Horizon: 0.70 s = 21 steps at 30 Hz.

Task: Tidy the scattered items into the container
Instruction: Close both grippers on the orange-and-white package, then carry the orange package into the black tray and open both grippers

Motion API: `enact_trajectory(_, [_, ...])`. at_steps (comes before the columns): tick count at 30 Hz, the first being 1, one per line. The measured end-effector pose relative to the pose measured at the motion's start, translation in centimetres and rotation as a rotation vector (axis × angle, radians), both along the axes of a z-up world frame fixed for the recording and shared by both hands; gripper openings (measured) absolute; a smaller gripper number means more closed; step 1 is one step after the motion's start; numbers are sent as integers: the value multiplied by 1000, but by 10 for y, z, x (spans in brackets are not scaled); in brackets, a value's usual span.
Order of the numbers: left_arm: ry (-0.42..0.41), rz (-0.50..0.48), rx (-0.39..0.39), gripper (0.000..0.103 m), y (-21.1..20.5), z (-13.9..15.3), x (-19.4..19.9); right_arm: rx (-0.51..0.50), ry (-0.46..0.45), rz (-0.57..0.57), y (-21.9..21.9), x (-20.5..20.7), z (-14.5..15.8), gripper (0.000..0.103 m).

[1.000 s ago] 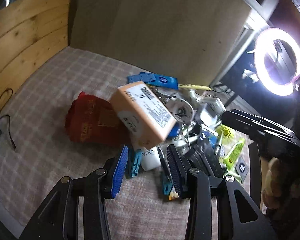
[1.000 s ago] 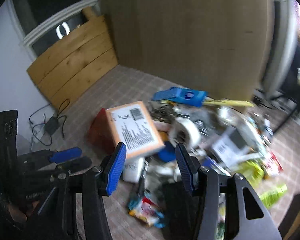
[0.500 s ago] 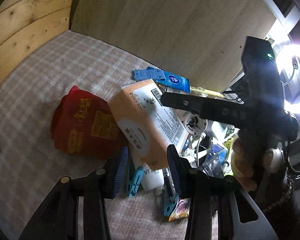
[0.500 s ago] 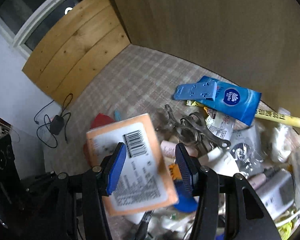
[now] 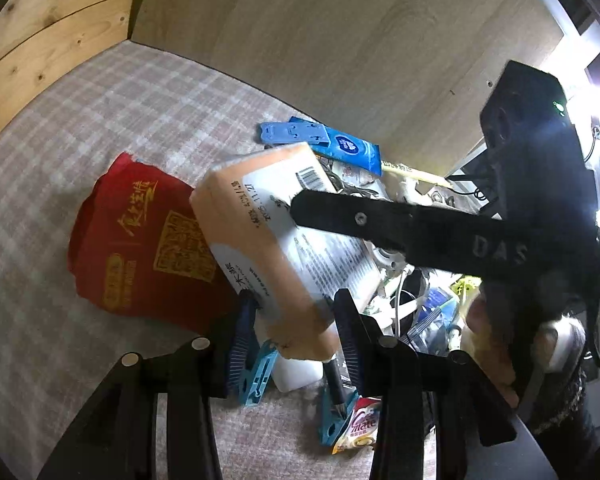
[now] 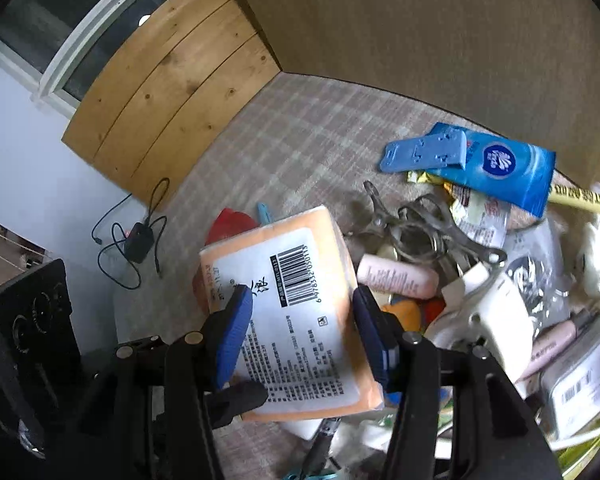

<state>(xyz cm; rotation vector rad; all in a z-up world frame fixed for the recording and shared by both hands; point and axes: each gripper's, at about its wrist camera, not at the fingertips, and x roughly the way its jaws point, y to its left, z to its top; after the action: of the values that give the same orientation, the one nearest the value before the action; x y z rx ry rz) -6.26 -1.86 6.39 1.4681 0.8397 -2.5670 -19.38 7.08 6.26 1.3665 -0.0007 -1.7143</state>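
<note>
**A:** Which containers show, and what is in them?

**B:** Only the red bag point(image 5: 140, 248) looks like one. It lies flat on the plaid cloth point(image 5: 100, 120), and I cannot tell what is inside. The orange pack point(image 5: 260, 232) leans on its right edge, tilted, with its far end raised.

**A:** So where are the scattered things?

**B:** They are heaped to the right of the pack. The blue wipes point(image 6: 500, 168) lie at the back with a blue clip point(image 6: 424, 154) on them. Nearer are the metal tongs point(image 6: 420, 232), a pink tube point(image 6: 396, 280) and a white plug point(image 6: 496, 320). A teal peg point(image 5: 256, 376) and a sachet point(image 5: 360, 428) lie under the pack's near end.

**A:** And the grippers?

**B:** The left gripper point(image 5: 294, 308) has its jaws apart, with the pack's near corner between the pads. I cannot tell whether they touch it. The right gripper point(image 6: 300, 304) also stands wide. Its pads sit over the pack's label face, which spreads past the left pad, so no clamp on its sides shows. A hand point(image 5: 492, 340) carries it in from the right.

**A:** What about edges and free room?

**B:** Pine boards point(image 6: 172, 92) close off the left side, and a tall panel point(image 5: 340, 40) closes the back, just behind the wipes. They meet at a corner. The cloth lies bare from the bag to the boards and that corner. A black cable point(image 6: 136, 236) lies coiled near the cloth's left edge. On the right the heap crowds everything.
</note>
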Motion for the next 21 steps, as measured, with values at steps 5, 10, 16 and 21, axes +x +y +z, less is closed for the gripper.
enact_trajectory(5, [6, 3, -19, 38, 2, 5, 7, -17, 37, -22, 3, 17, 13, 52])
enact_trajectory(10, [25, -5, -32, 38, 6, 17, 16, -58, 73, -44, 12, 31, 36, 52])
enact_trajectory(16, [65, -40, -58, 38, 22, 41, 26, -91, 112, -108, 44, 50, 63, 52])
enact_trajectory(21, [114, -121, -94, 38, 57, 67, 30, -118, 136, -203, 92, 68, 82, 52])
